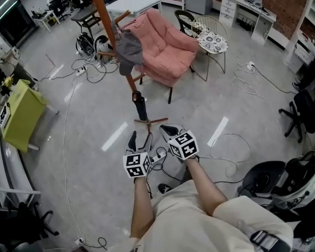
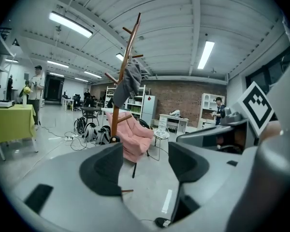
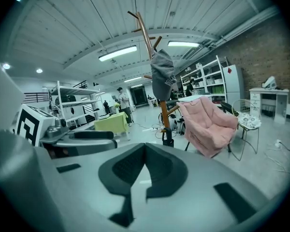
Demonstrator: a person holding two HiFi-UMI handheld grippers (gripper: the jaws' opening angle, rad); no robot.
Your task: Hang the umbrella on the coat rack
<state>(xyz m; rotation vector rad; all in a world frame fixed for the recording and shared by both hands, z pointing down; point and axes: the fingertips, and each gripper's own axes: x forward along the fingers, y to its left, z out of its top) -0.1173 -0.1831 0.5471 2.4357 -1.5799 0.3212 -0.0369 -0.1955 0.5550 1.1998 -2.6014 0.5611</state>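
Across the grey workshop floor, the umbrella [image 1: 140, 108] hangs low on the coat rack [image 1: 102, 7], apparently done. The left gripper [image 1: 139, 140] is released and the right gripper [image 1: 168, 132] clenched on nothing.

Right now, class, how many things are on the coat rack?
2: a grey garment hangs high on the coat rack, and a black umbrella low on its pole. Topmost pegs look bare.
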